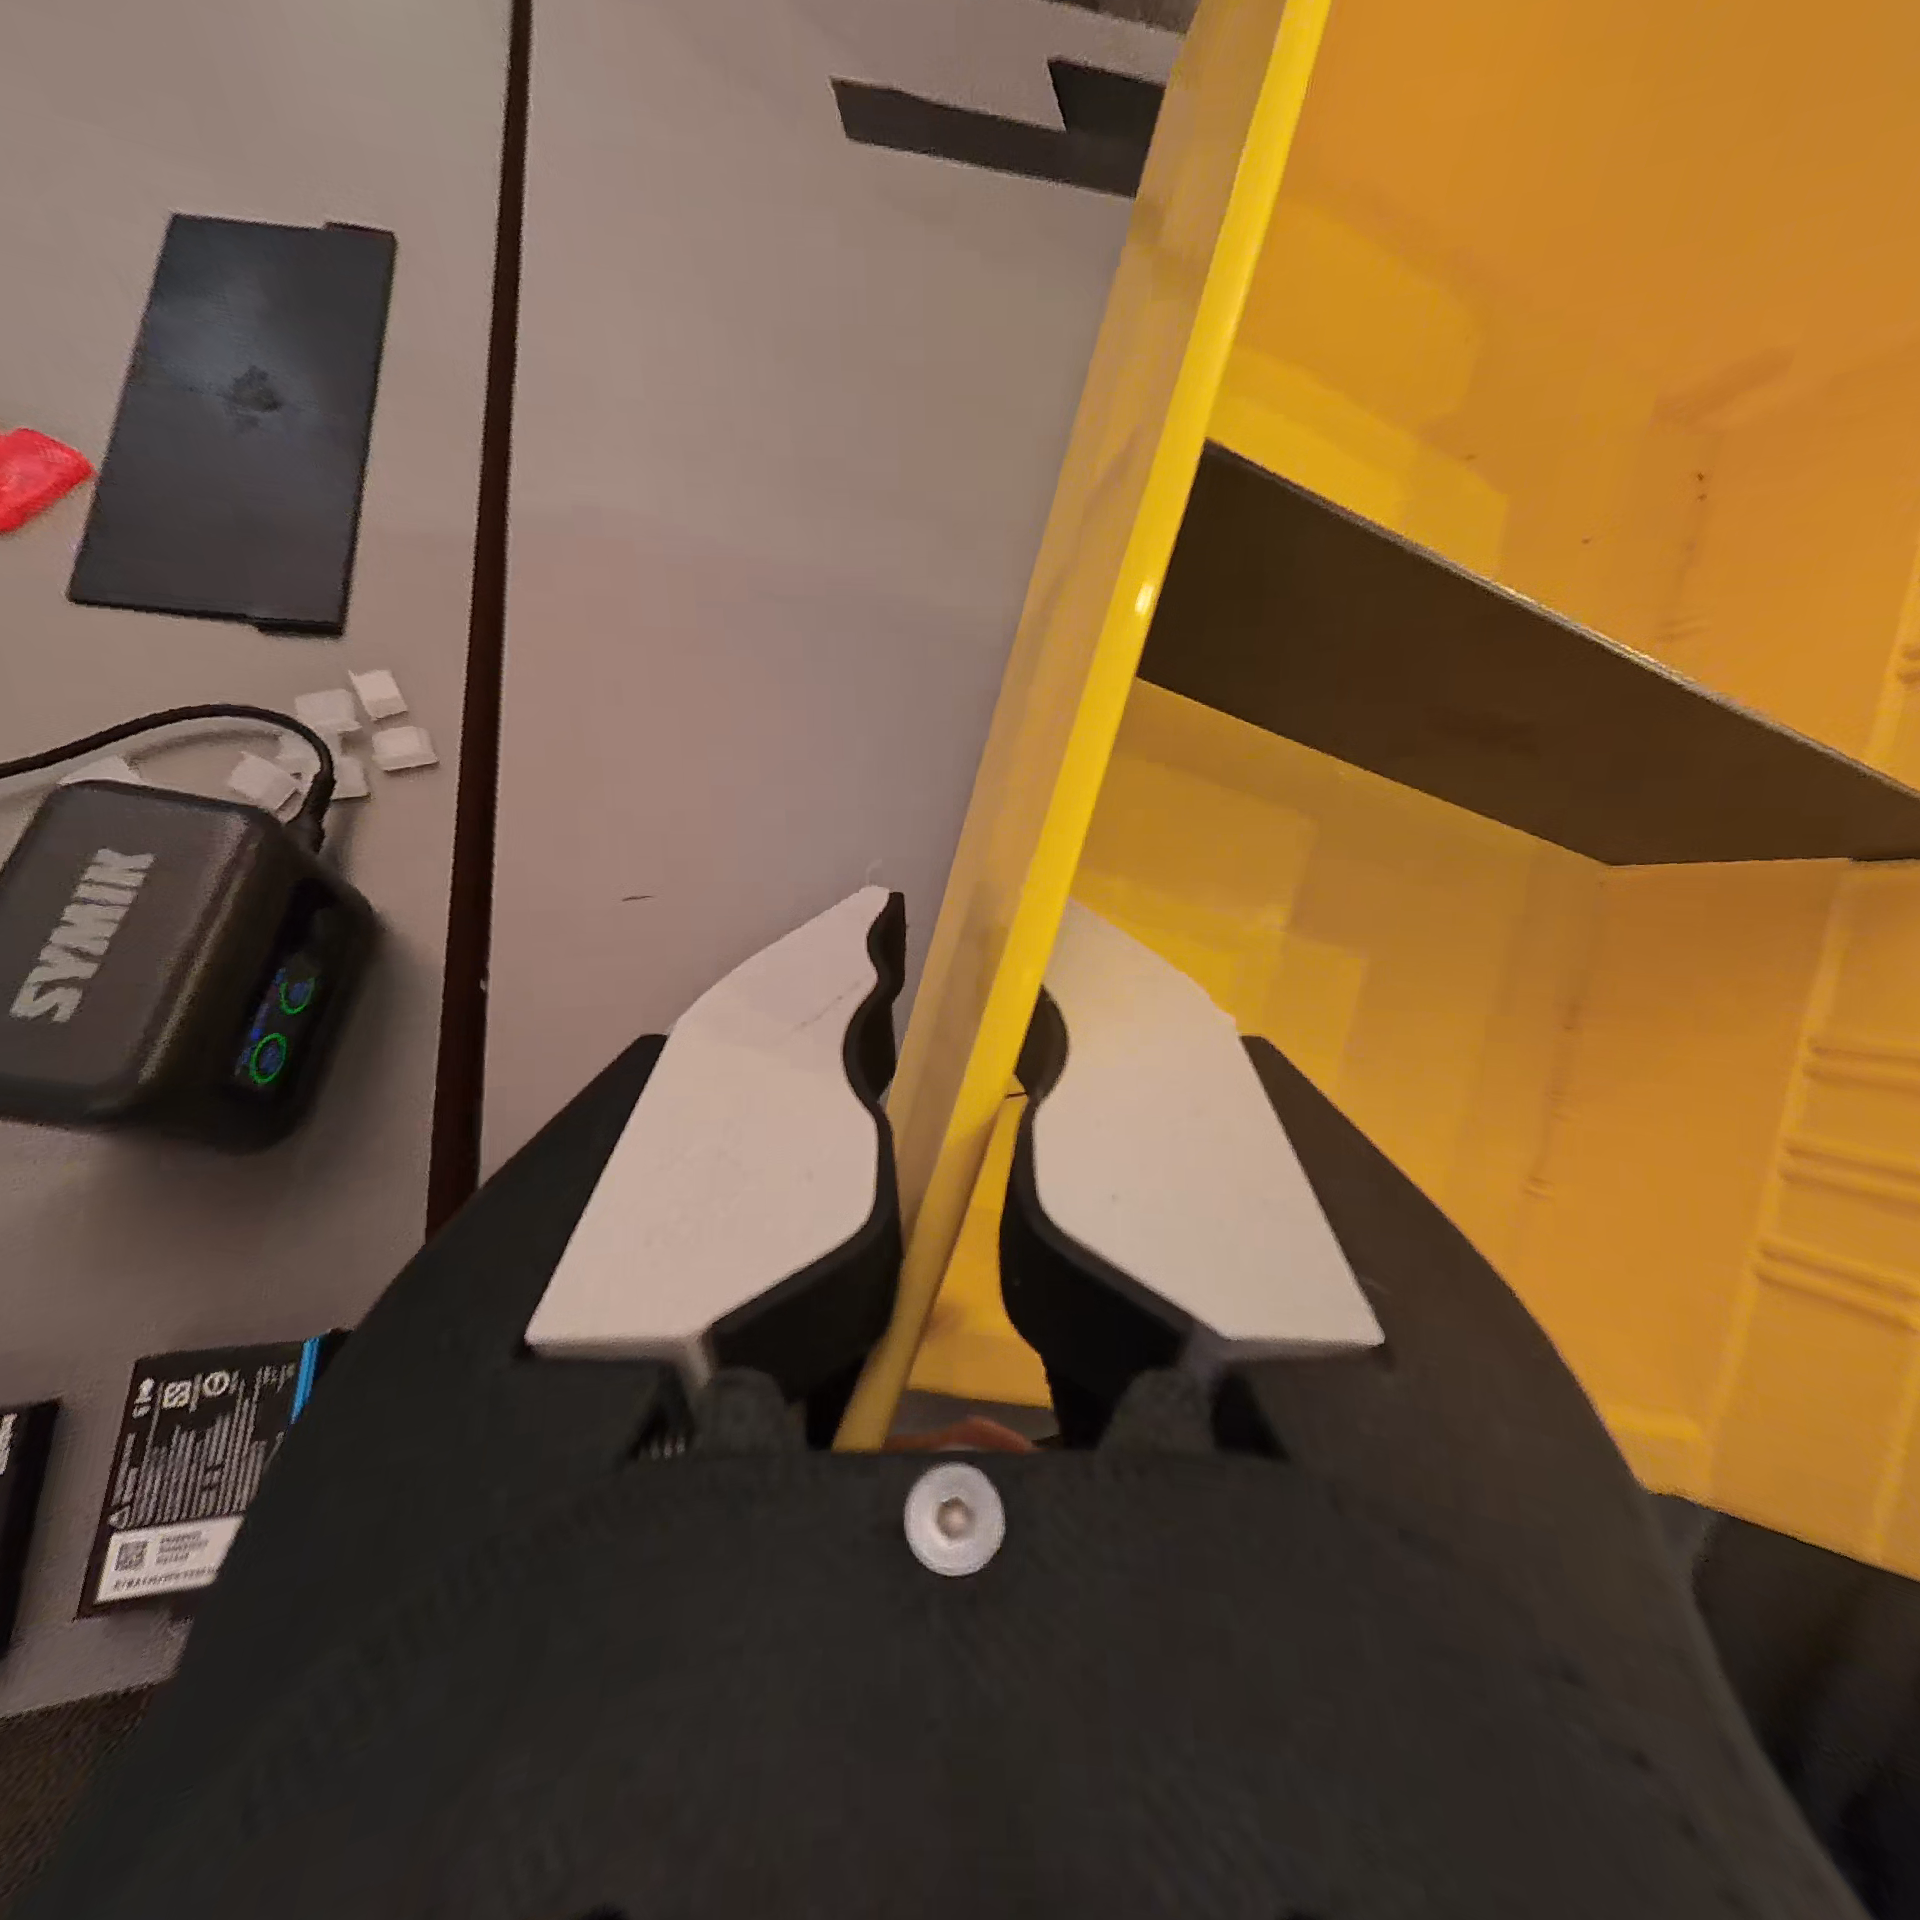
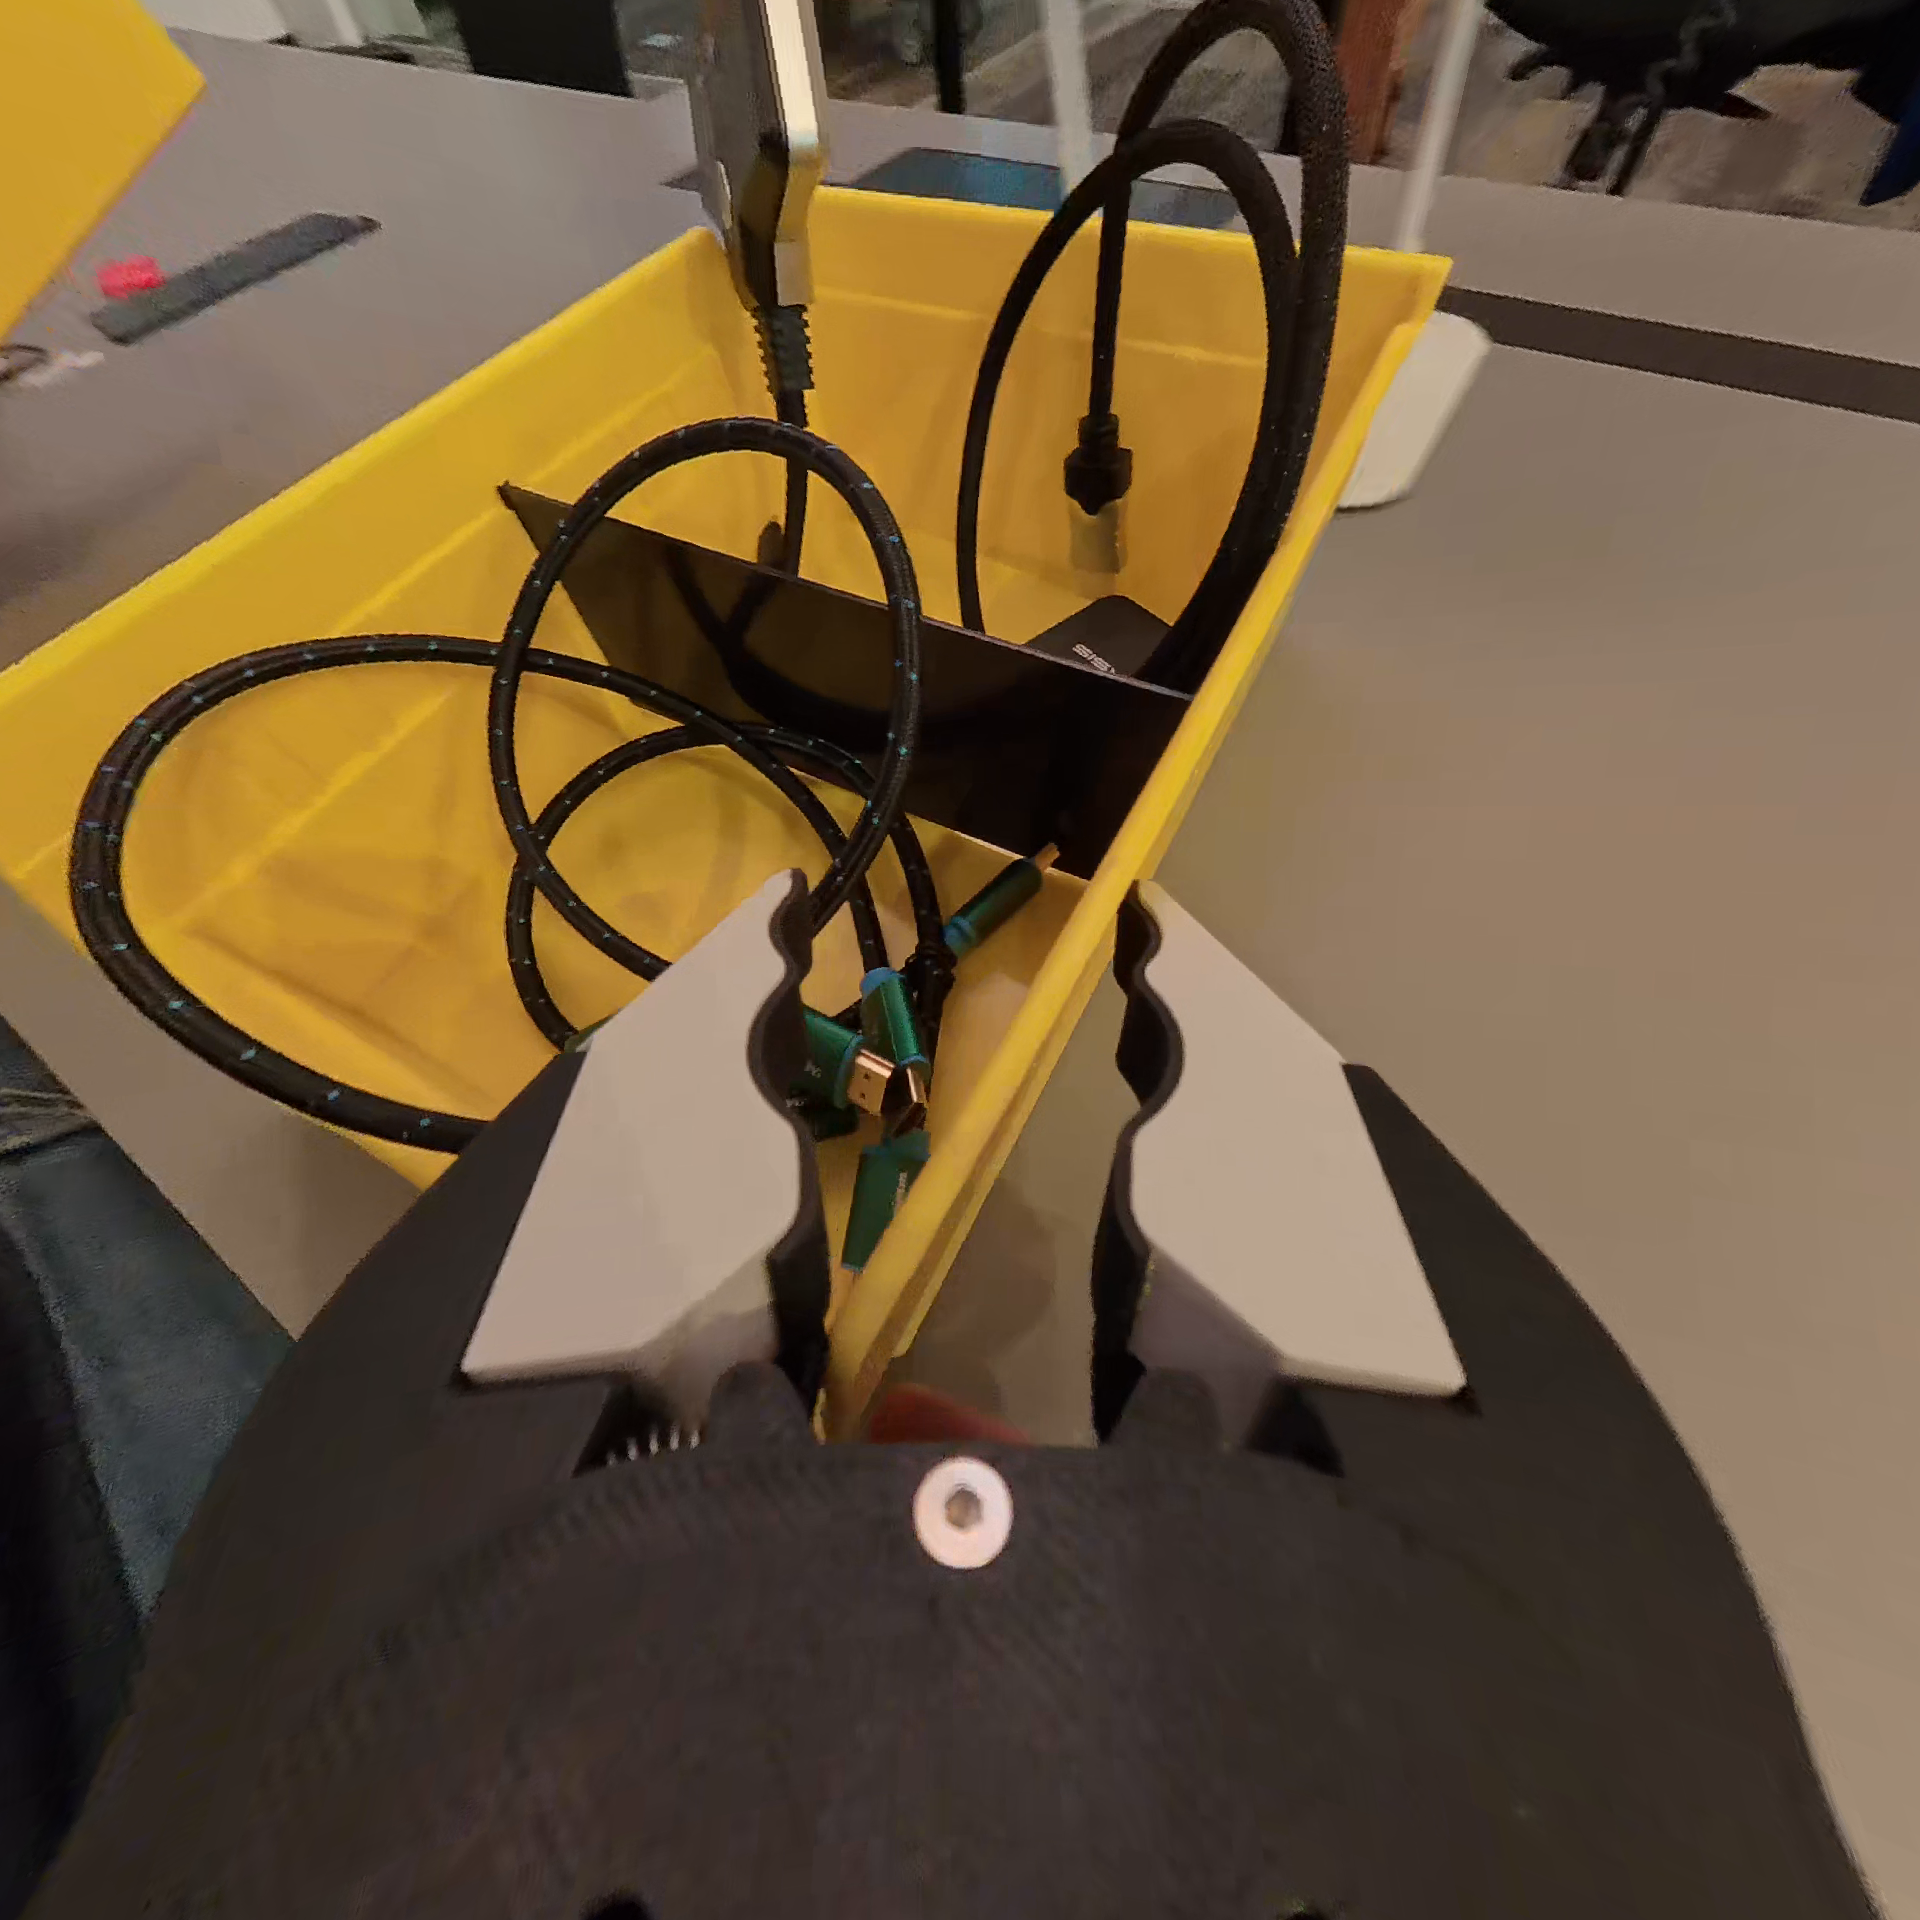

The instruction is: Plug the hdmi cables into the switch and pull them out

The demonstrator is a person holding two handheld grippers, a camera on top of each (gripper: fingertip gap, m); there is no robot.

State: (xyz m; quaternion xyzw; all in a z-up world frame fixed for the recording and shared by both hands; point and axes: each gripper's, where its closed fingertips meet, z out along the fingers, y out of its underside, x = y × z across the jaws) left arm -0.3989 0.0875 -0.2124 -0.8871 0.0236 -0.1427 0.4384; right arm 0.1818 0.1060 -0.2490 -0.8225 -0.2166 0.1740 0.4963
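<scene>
A yellow bin with a black divider stands on the grey table. Its near compartment holds black braided HDMI cables with green plugs. The far compartment holds the black switch and a thicker black cable whose plug hangs down. My right gripper is open and straddles the bin's right wall, above the plugs. My left gripper is shut on another wall of the bin, with the divider to its right.
Left of the bin lie a black charger box with green lights, a flat black plate, small white clips, a red item and black packs. A white post base stands right of the bin. A silver-and-black piece stands at the far rim. Left tips to right tips: about 60 cm. My left tips are roughly 35 cm from the red item. It is also in sight in the right wrist view.
</scene>
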